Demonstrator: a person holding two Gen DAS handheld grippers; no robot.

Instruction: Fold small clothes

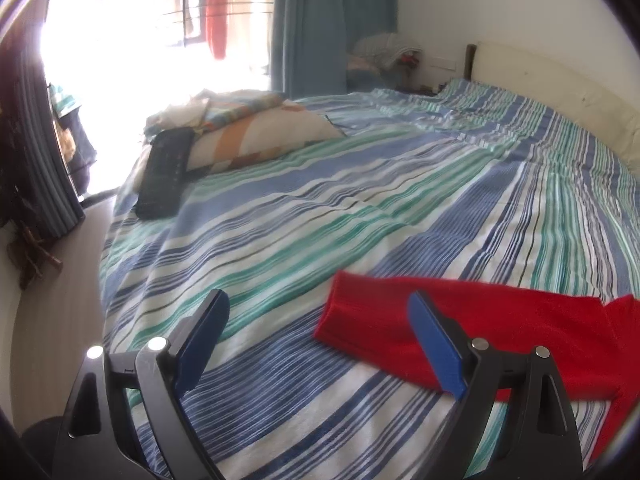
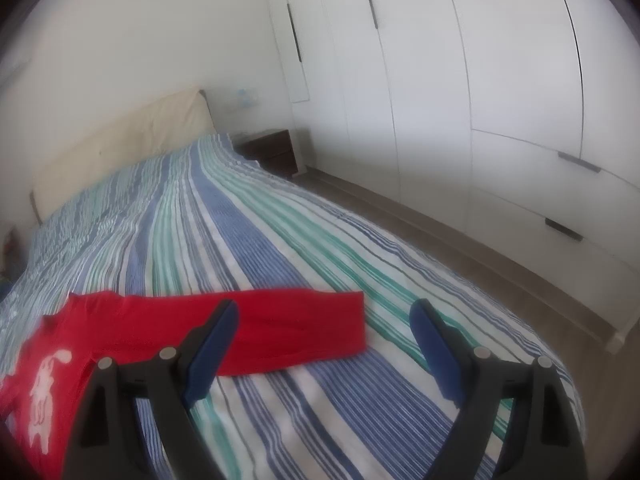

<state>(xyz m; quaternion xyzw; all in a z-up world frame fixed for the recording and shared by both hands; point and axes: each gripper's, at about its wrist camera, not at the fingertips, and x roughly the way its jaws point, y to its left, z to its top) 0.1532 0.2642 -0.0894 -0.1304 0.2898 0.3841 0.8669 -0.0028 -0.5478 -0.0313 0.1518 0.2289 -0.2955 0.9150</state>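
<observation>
Red garment (image 1: pixel 500 336) spread flat on striped bedspread (image 1: pixel 320 208), one long sleeve stretched out in each wrist view. Left gripper (image 1: pixel 320 344) held above the bedspread, jaws spread wide, nothing between the blue pads. Sleeve end just ahead of the right-hand finger (image 1: pixel 436 344) in that view, passing behind it and running off toward the right edge; only bare stripes in the gap between the jaws and beside the other finger. No contact visible between pads and cloth.

Right gripper (image 2: pixel 324 348) likewise hovering, jaws wide apart and empty. Red garment (image 2: pixel 280 328) again with a sleeve laid crosswise ahead of the jaws, its cuff ending in the gap between them, nearer the left-hand finger (image 2: pixel 212 348) in that view, which overlaps the cloth in the picture. Body of the garment down past that finger, bearing a white printed figure (image 2: pixel 44 392). Stripes only beside the other finger.

Further beyond the left jaws: patterned pillow (image 1: pixel 256 136) and black keyboard-like object (image 1: pixel 164 172) at the far edge, blue curtain (image 1: pixel 308 28) behind. Beyond the right jaws: cream headboard (image 2: pixel 120 148), dark nightstand (image 2: pixel 272 152), white wardrobe (image 2: pixel 460 80).
</observation>
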